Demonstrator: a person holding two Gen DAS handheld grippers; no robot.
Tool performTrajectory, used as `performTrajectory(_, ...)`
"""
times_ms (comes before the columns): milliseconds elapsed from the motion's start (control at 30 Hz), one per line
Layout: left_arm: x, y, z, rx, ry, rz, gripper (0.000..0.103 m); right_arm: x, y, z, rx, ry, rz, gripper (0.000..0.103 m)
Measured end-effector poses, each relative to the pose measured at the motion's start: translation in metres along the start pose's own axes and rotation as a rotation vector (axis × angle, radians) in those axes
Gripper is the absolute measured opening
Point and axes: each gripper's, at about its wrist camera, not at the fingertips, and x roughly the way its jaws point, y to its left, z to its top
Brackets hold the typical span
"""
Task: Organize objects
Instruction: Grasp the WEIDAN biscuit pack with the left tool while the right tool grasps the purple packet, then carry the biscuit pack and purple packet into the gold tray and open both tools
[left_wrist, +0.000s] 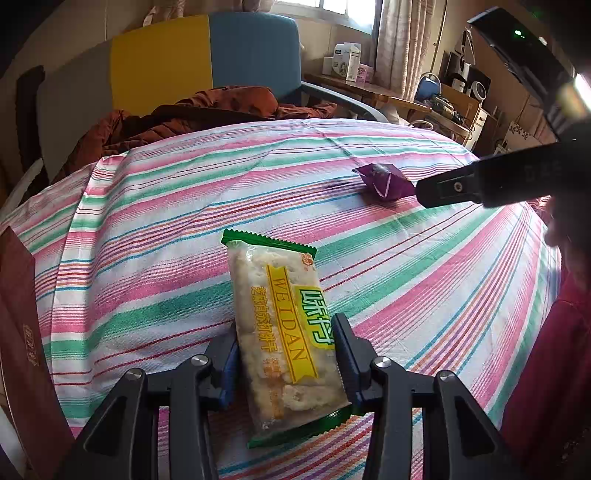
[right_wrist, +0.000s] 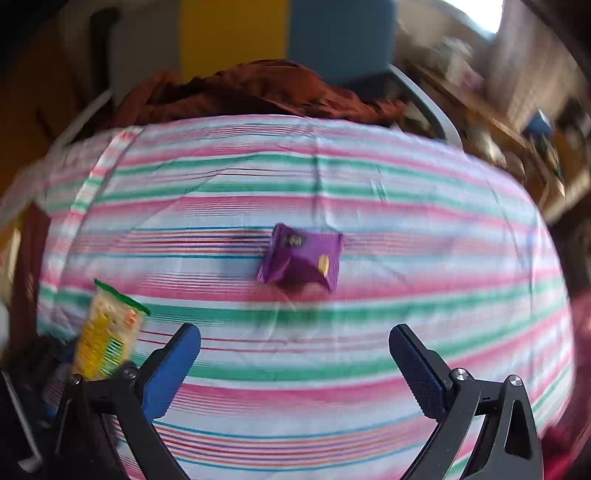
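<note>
Over the striped cloth (left_wrist: 147, 221), early in the tidying, by the look of it. Nothing visibly sorted or stacked yet, and no obvious tray or bin in view for the snacks; possibly the dark red box (left_wrist: 18, 332) at the left edge, but cannot tell.

Left gripper (left_wrist: 286, 332): closed partway onto the green-edged cracker packet (left_wrist: 266, 273), pinching it across its width near the lower half, pads pressed against both long sides. Appears to carry it clear of the cloth, far end pointing away from the camera; seen from the right wrist view as a blurred upright shape at lower left, so probably one item picked and not yet put anywhere.

Right gripper (right_wrist: 295, 332): spread wide, holding nothing, touching nothing. Hangs over the cloth with the small purple packet (right_wrist: 301, 258) ahead of the gap between the fingers and apart from both tips. Purple packet flat on the cloth, untouched, well apart from the cracker packet.

Left to do, judging from this: close on the purple packet, then place both snacks together wherever intended. Rumpled brown jacket (left_wrist: 184, 114) at the far edge, not part of the job as far as can be told.
</note>
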Motion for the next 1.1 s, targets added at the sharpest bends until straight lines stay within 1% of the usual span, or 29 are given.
performTrajectory(100,0.0,0.004,0.0,-0.019,0.001,-0.021,0.045,0.015,-0.003,0.016,-0.136,0.03,-0.022,0.098)
performTrajectory(200,-0.002,0.008,-0.001,-0.048,-0.001,-0.047,0.045,0.034,-0.003,0.03,-0.264,0.065,-0.063,0.092)
performTrajectory(300,-0.002,0.012,-0.001,-0.077,-0.002,-0.067,0.045,0.047,0.002,0.037,-0.376,0.099,-0.071,0.091)
performTrajectory(400,-0.002,0.015,-0.001,-0.096,-0.001,-0.079,0.045,0.064,0.007,0.044,-0.45,0.146,-0.059,0.091)
performTrajectory(433,-0.002,0.015,-0.001,-0.1,-0.001,-0.081,0.045,0.07,0.007,0.046,-0.457,0.159,-0.055,0.089)
performTrajectory(467,-0.003,0.015,-0.001,-0.102,-0.001,-0.082,0.045,0.075,0.006,0.048,-0.454,0.168,-0.048,0.086)
performTrajectory(500,-0.003,0.016,-0.001,-0.106,-0.001,-0.084,0.045,0.079,0.005,0.05,-0.439,0.172,-0.029,0.08)
performTrajectory(567,-0.003,0.017,-0.001,-0.114,0.001,-0.09,0.045,0.077,0.002,0.053,-0.399,0.165,0.035,0.061)
performTrajectory(633,-0.003,0.018,-0.001,-0.117,0.001,-0.092,0.045,0.076,0.002,0.051,-0.367,0.16,0.054,0.051)
performTrajectory(733,-0.003,0.016,-0.001,-0.114,-0.001,-0.085,0.045,0.071,-0.003,0.044,-0.281,0.158,0.096,0.05)
performTrajectory(800,-0.003,0.016,-0.001,-0.112,-0.003,-0.087,0.045,0.065,-0.003,0.035,-0.219,0.163,0.106,0.05)
performTrajectory(900,-0.002,0.019,0.002,-0.123,0.011,-0.1,0.045,0.054,0.007,0.019,-0.153,0.158,0.124,0.05)
performTrajectory(1000,0.0,0.022,0.007,-0.131,0.041,-0.119,0.045,0.043,0.019,0.002,-0.086,0.131,0.143,0.05)
performTrajectory(1067,0.001,0.024,0.009,-0.14,0.054,-0.135,0.045,0.046,0.029,-0.008,-0.076,0.128,0.143,0.038)
performTrajectory(1100,0.001,0.026,0.01,-0.147,0.059,-0.141,0.045,0.044,0.032,-0.01,-0.073,0.106,0.125,0.037)
